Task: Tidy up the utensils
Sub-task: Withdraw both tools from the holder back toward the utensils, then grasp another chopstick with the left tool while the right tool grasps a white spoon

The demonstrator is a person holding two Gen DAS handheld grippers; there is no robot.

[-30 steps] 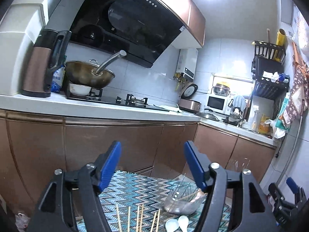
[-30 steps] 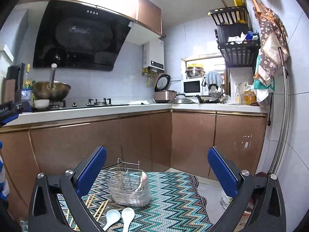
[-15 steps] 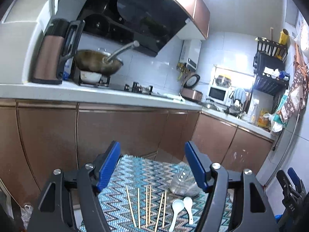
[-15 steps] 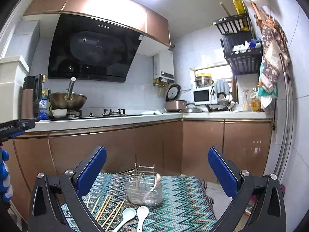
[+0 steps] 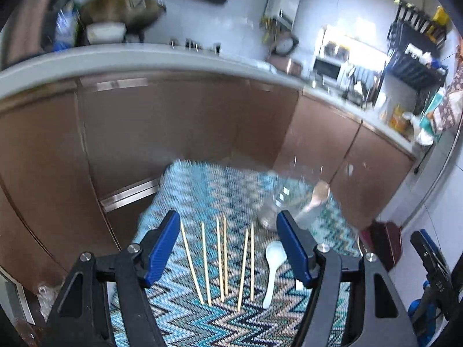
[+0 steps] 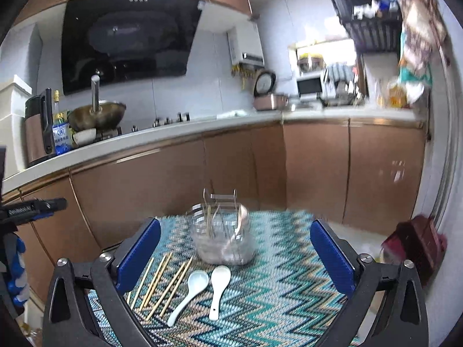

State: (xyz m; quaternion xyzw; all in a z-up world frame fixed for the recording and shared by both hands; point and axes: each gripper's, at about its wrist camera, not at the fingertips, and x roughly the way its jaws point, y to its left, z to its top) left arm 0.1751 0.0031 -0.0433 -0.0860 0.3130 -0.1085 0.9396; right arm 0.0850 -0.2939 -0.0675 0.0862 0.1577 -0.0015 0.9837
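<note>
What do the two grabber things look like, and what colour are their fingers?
Both look alike. The left gripper and the right gripper each have two black frames with triangle-shaped cutouts and round silver bolts. Their fingers wear long, flat blue ribbed pads. From the right gripper's camera, the side of the left one shows small white lettering, too blurred to read. No cables or sleeves show.

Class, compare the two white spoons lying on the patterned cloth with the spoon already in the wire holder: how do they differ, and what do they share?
The two white spoons lie flat on the zigzag cloth; the spoon in the wire holder stands tilted, bowl up. The white spoons are loose and side by side; the other leans alone inside the wire holder. That one looks duller, though blur hides detail. All are untouched by either gripper.
</note>
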